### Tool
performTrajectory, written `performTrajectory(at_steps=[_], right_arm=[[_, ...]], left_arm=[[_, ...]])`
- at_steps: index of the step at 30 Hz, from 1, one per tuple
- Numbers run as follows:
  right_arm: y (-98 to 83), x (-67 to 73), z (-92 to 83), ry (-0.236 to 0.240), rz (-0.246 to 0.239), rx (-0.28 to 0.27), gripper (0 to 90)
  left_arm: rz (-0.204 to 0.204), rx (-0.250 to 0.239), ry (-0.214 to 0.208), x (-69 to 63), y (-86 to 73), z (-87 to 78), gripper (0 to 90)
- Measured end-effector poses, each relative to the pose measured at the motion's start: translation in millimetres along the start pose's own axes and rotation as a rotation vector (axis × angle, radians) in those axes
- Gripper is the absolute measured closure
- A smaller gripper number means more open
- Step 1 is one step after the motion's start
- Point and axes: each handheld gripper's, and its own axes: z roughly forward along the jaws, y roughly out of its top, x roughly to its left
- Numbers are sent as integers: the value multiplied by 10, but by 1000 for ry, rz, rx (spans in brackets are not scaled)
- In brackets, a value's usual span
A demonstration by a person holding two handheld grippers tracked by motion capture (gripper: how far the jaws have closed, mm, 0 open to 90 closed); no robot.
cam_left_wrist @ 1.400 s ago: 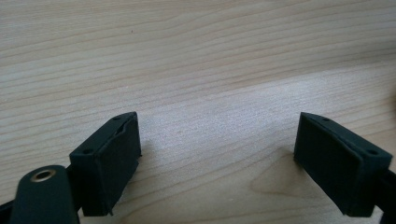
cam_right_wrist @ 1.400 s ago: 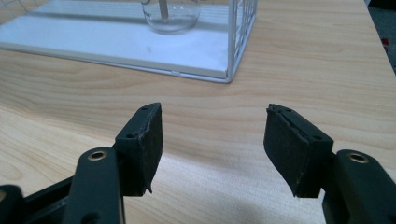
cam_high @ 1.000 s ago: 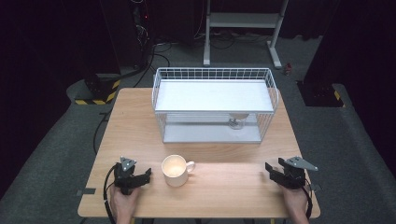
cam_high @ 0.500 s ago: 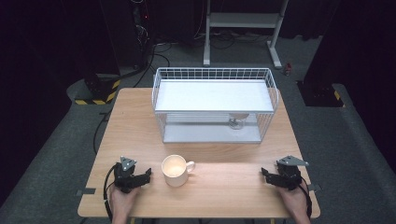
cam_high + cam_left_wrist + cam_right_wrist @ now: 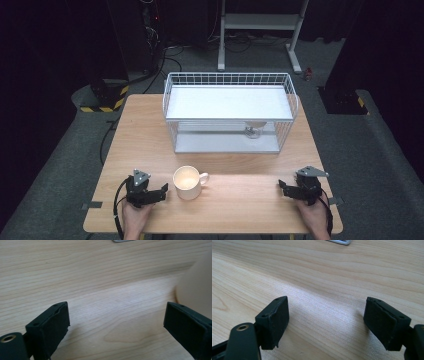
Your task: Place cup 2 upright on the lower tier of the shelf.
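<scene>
Your mug (image 5: 187,182) stands upright on the table (image 5: 140,130), handle pointing right, interior bare. Left claw (image 5: 159,192) and right claw (image 5: 283,187) are spread, holding nothing. The wire basket (image 5: 229,111) shelters a small object, unidentifiable.

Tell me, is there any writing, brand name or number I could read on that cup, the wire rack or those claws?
None can be read.
Cup: plain, no print showing.
Wire rack: no label showing.
Left claw and right claw: black, no markings legible.
Yellow-black striped base on the floor: a hazard pattern, no words.
</scene>
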Motion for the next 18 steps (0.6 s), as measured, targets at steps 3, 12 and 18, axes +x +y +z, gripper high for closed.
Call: performTrajectory(at_steps=[3, 12, 18], right_arm=[[0, 0, 0, 0, 0, 0, 207], [0, 0, 0, 0, 0, 0, 207], [0, -1, 0, 0, -1, 1, 207]], left_arm=[[3, -8, -7, -46, -10, -24, 56], [11, -28, -12, -161, -81, -173, 53], [31, -28, -32, -254, -110, -273, 49]])
